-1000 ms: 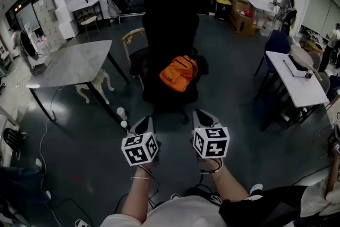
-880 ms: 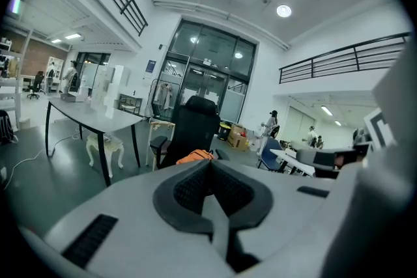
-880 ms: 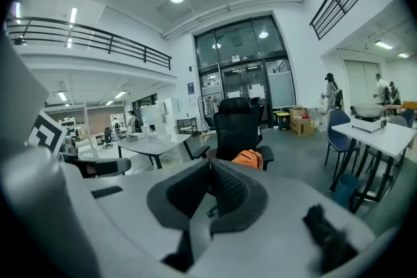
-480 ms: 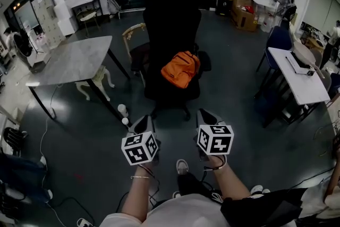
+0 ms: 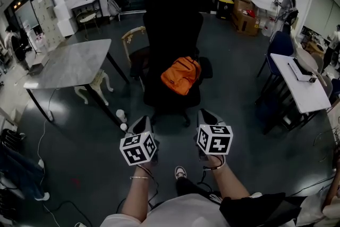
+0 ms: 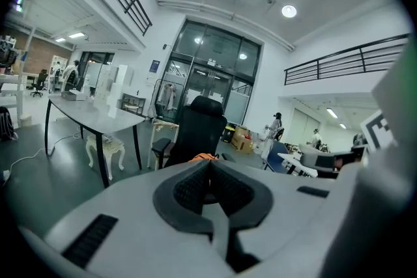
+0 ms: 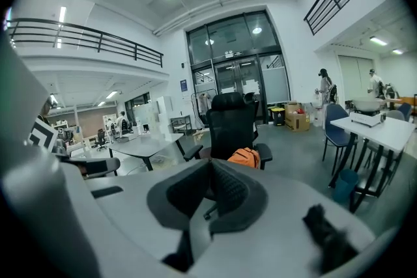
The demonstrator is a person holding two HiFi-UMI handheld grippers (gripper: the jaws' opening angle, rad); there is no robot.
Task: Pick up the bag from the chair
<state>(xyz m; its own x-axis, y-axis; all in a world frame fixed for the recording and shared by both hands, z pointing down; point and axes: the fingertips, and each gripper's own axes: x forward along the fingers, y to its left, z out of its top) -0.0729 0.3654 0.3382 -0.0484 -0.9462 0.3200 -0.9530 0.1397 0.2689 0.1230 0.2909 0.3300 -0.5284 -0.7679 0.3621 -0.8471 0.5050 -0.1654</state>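
An orange bag (image 5: 180, 75) lies on the seat of a black high-backed office chair (image 5: 172, 34), straight ahead in the head view. My left gripper (image 5: 142, 126) and right gripper (image 5: 205, 117) are held side by side, short of the chair and well apart from the bag. Both point toward it. In the left gripper view the jaws of my left gripper (image 6: 210, 166) meet with nothing between them, and only a sliver of the bag (image 6: 203, 156) shows over them. The right gripper (image 7: 210, 167) is likewise shut and empty, with the bag (image 7: 245, 156) beyond it on the chair (image 7: 231, 117).
A grey table (image 5: 71, 64) stands to the left, with a pale wooden chair (image 5: 133, 37) behind it. A white table (image 5: 300, 82) and a blue chair (image 5: 279, 45) are to the right. Two small cups (image 5: 121, 114) sit on the floor near the left gripper. Cardboard boxes (image 5: 244, 13) stand at the back.
The whole view has shifted a little as I step toward the chair, and a shoe now shows between my arms. Both grippers stay shut and side by side.
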